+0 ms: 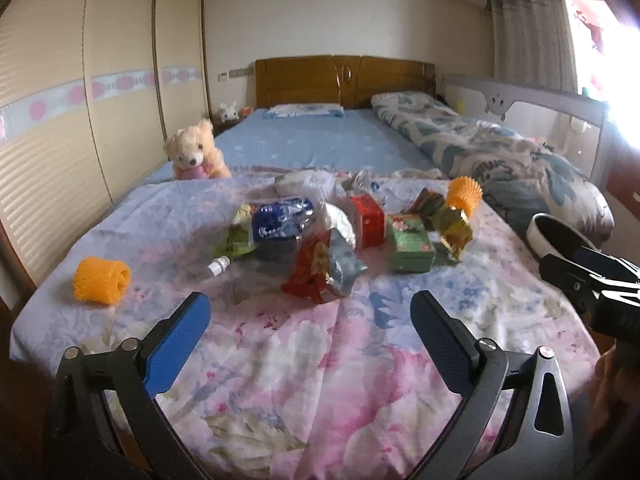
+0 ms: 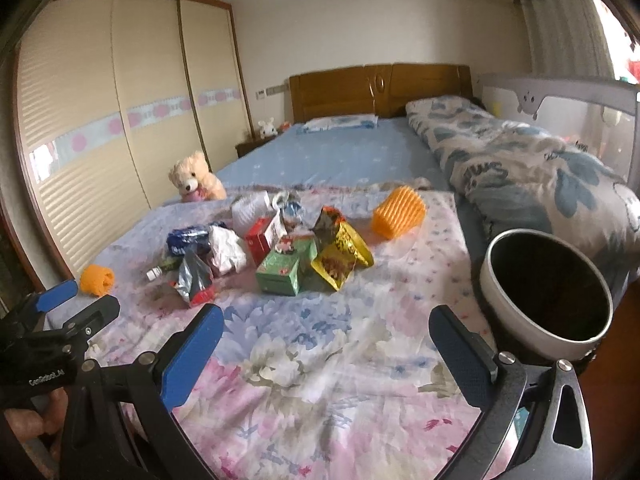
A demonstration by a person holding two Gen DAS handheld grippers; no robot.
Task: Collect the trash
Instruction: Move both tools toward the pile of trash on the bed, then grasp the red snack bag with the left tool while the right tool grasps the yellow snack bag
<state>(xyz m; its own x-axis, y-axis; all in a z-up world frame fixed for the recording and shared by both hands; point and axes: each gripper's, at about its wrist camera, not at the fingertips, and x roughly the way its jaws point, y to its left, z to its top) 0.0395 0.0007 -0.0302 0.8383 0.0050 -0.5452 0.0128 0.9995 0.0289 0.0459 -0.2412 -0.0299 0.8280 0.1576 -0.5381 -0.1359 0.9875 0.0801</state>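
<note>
A pile of trash lies on the floral sheet [image 1: 304, 360]: a red and silver snack bag [image 1: 324, 268], a green box [image 1: 410, 240], a red box [image 1: 366, 220], a blue wrapper [image 1: 280, 216], a gold wrapper [image 1: 452, 228] and a small bottle [image 1: 220, 266]. Two orange foam nets [image 1: 102, 280] [image 1: 464, 194] lie apart from it. My left gripper [image 1: 310, 312] hovers open just short of the snack bag, empty. My right gripper [image 2: 328, 328] is open and empty, in front of the green box [image 2: 280, 268]. A white bin [image 2: 516, 320] with a dark inside stands at the bed's right edge.
A teddy bear [image 1: 196, 152] sits at the far left of the sheet. A rolled quilt [image 1: 500, 152] runs along the right side behind the bin. Sliding wardrobe doors [image 1: 80, 120] line the left wall. A wooden headboard [image 1: 344, 80] closes the far end.
</note>
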